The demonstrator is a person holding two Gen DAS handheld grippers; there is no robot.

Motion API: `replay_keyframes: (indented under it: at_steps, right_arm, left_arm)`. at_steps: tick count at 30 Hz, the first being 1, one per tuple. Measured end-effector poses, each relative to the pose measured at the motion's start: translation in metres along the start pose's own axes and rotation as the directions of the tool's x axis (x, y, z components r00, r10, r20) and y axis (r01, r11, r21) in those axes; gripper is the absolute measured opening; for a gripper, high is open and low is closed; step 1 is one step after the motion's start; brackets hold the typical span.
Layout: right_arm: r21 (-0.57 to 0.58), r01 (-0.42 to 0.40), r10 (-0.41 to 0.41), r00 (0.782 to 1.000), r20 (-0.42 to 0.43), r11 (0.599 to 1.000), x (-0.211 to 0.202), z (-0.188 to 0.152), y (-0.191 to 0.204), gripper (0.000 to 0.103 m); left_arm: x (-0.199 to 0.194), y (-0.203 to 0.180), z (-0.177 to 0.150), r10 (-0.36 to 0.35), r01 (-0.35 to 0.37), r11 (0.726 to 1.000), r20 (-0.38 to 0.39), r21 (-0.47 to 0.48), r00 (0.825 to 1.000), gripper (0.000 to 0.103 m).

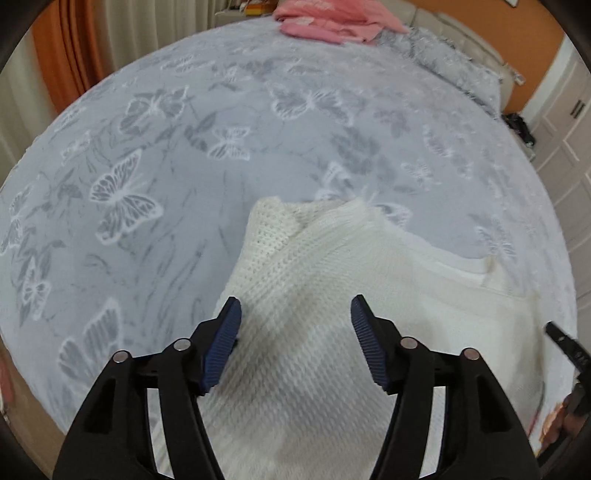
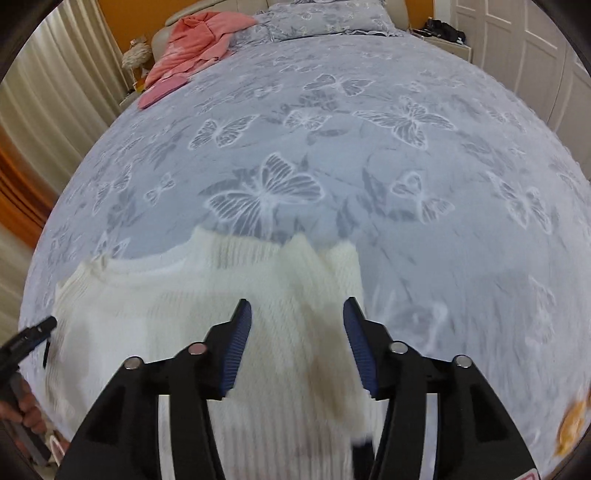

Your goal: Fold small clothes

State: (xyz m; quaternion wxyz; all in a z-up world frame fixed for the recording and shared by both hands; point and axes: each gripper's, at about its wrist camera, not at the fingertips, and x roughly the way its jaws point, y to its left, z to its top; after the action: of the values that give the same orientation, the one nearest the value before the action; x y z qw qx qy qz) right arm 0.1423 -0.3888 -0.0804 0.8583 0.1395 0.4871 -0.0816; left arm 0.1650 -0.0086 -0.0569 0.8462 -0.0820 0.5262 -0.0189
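Observation:
A white knitted garment [image 1: 314, 314] lies on the bed near its front edge; it also shows in the right wrist view [image 2: 221, 295]. My left gripper [image 1: 295, 314] is open, its blue pads spread just above the garment's left part, holding nothing. My right gripper [image 2: 297, 317] is open above the garment's right edge, where folded sleeve ends [image 2: 325, 266] stick up. The right gripper's tip shows at the right edge of the left wrist view [image 1: 565, 343]; the left gripper's tip shows at the left edge of the right wrist view [image 2: 33, 336].
The bed has a grey butterfly-print cover [image 1: 184, 166], also seen in the right wrist view [image 2: 406, 166]. Pink clothes [image 1: 332, 22] lie at the far end near the pillows [image 2: 325, 18]. Curtains [image 2: 55, 92] hang on the left, white wardrobe doors [image 2: 517, 48] stand on the right.

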Motion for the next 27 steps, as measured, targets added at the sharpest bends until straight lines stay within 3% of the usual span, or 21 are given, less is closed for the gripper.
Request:
replay_keyframes:
  at_steps: [1, 2, 4, 5, 9, 10, 12, 15, 17, 20, 24, 27]
  right_arm:
    - [0.004, -0.02, 0.02, 0.999, -0.025, 1.0, 0.011, 0.005, -0.003, 0.052]
    - [0.005, -0.029, 0.029, 0.999, -0.046, 1.0, 0.021, 0.008, -0.001, 0.044]
    - [-0.005, -0.054, 0.053, 0.995, -0.09, 0.999, 0.036, 0.013, -0.001, 0.008]
    - [-0.003, -0.05, 0.049, 0.994, -0.098, 0.999, 0.04, 0.017, -0.002, 0.008]
    - [0.004, -0.047, 0.047, 0.999, 0.018, 0.999, 0.022, 0.035, -0.003, 0.007]
    - [0.005, -0.007, 0.007, 1.0, -0.019, 1.0, 0.035, 0.037, -0.007, 0.008]
    - [0.002, -0.006, 0.006, 0.996, -0.092, 1.0, 0.053, 0.033, -0.01, 0.008]
    - [0.006, 0.004, -0.004, 1.0, -0.013, 1.0, 0.022, 0.025, -0.002, 0.017]
    - [-0.001, -0.029, 0.029, 0.998, 0.05, 1.0, -0.008, 0.007, 0.005, 0.017]
    - [-0.018, -0.035, 0.036, 0.997, 0.071, 0.999, -0.032, -0.031, 0.016, 0.017]
    - [0.013, -0.064, 0.064, 0.998, 0.027, 0.998, -0.04, -0.081, 0.026, 0.017]
    - [0.063, -0.048, 0.049, 0.999, -0.009, 0.997, -0.039, -0.104, 0.023, 0.017]
  left_arm:
    - [0.011, 0.003, 0.002, 0.016, -0.016, 1.0, -0.009, -0.013, 1.0, 0.061]
    - [0.015, 0.007, 0.001, 0.035, -0.035, 0.999, -0.008, -0.017, 0.999, 0.061]
    - [0.021, 0.011, 0.001, 0.064, -0.064, 0.998, -0.005, -0.023, 0.998, 0.061]
    - [0.026, 0.017, 0.0, 0.055, -0.056, 0.998, -0.016, -0.041, 0.998, 0.064]
    - [0.034, 0.031, -0.002, 0.02, -0.023, 0.995, -0.022, -0.1, 1.0, 0.074]
    - [0.035, 0.031, -0.003, 0.025, -0.027, 0.995, -0.016, -0.092, 1.0, 0.074]
    - [0.034, 0.027, -0.003, 0.044, -0.044, 0.996, -0.006, -0.071, 0.999, 0.075]
    - [0.026, 0.027, -0.003, 0.027, -0.028, 0.997, -0.008, -0.078, 1.0, 0.073]
    - [0.015, 0.032, -0.004, 0.004, -0.004, 0.996, 0.003, -0.093, 1.0, 0.073]
    - [-0.004, 0.04, -0.012, -0.038, 0.042, 0.991, 0.035, -0.13, 0.999, 0.073]
    - [-0.025, 0.051, -0.035, -0.084, 0.093, 0.979, 0.053, -0.183, 0.995, 0.073]
    - [-0.035, 0.049, -0.056, -0.085, 0.093, 0.982, 0.057, -0.167, 0.995, 0.073]
